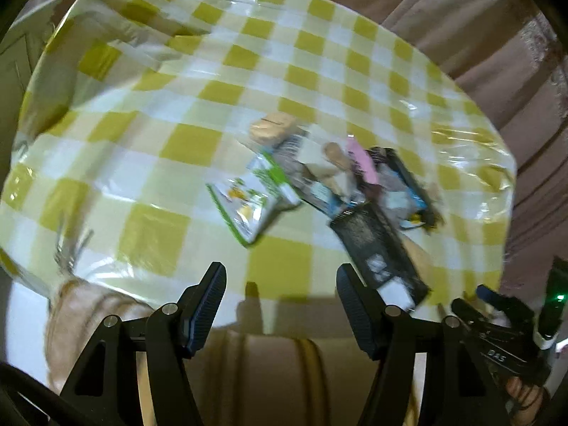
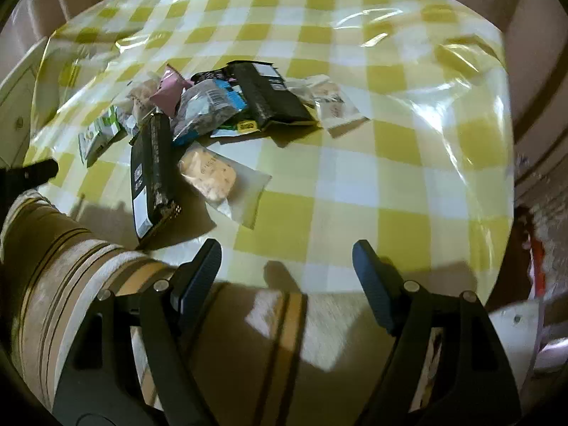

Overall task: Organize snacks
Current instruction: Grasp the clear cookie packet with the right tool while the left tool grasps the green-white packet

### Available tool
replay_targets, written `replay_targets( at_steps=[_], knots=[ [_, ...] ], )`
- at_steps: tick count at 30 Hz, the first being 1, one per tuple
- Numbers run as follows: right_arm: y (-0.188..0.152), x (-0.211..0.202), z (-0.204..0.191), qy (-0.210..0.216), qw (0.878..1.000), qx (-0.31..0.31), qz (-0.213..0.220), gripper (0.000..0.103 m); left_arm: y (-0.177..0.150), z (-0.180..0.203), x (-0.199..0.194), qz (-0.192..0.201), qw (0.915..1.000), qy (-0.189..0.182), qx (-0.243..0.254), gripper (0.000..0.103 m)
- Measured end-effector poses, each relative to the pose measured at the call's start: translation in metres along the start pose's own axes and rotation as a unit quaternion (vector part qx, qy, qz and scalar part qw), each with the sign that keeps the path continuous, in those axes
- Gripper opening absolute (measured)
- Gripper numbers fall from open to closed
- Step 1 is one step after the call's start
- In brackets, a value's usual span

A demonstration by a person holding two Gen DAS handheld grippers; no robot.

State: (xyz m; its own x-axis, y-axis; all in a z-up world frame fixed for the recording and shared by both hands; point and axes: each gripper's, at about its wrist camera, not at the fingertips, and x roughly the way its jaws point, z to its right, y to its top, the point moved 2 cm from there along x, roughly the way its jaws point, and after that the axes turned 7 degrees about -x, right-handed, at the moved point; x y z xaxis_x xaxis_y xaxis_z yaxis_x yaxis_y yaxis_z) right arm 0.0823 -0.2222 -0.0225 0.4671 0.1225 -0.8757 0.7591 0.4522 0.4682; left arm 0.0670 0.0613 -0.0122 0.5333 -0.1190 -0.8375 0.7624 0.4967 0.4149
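Note:
A loose pile of snack packets lies on the yellow-checked table (image 2: pixel 390 177). In the right wrist view it holds a long black packet (image 2: pixel 152 174), a clear bag of biscuits (image 2: pixel 213 175), a second black packet (image 2: pixel 266 96), a pink packet (image 2: pixel 170 88), a blue-edged bag (image 2: pixel 209 106) and a green-white packet (image 2: pixel 99 135). My right gripper (image 2: pixel 287 252) hangs open over the near table edge, right of the pile, with nothing between its fingers. My left gripper (image 1: pixel 280 280) is open too, just short of the green-white packet (image 1: pixel 254 195) and the black packet (image 1: pixel 380 248).
Clear plastic film covers the tablecloth and glares at the right (image 2: pixel 443 106). Striped beige fabric (image 2: pixel 71 266) lies below the near edge. Brown curtain folds (image 1: pixel 479 35) stand behind the table. A white cabinet (image 2: pixel 17 106) is at the left.

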Motion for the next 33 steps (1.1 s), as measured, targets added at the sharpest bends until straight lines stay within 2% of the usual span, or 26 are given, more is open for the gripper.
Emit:
replay_targets(
  at_steps=[12,25,28,33],
  knots=[
    [0.035,0.036,-0.026,0.008,0.997,-0.076,-0.022,0.079,0.022,-0.003,0.031,-0.023,0.9966,0.058,0.054,0.065],
    [0.054,0.058,-0.047,0.035,0.991,-0.125,-0.032,0.079,0.046,-0.001,0.055,-0.027,0.9918,0.07,0.104,0.065],
    [0.058,0.061,-0.053,0.047,0.989,-0.135,-0.03,0.079,0.048,0.004,0.061,-0.032,0.9884,0.071,0.13,0.065],
    [0.063,0.067,-0.06,0.06,0.987,-0.143,-0.033,0.079,0.052,0.014,0.065,-0.015,0.9796,0.083,0.183,0.065]
  ],
)
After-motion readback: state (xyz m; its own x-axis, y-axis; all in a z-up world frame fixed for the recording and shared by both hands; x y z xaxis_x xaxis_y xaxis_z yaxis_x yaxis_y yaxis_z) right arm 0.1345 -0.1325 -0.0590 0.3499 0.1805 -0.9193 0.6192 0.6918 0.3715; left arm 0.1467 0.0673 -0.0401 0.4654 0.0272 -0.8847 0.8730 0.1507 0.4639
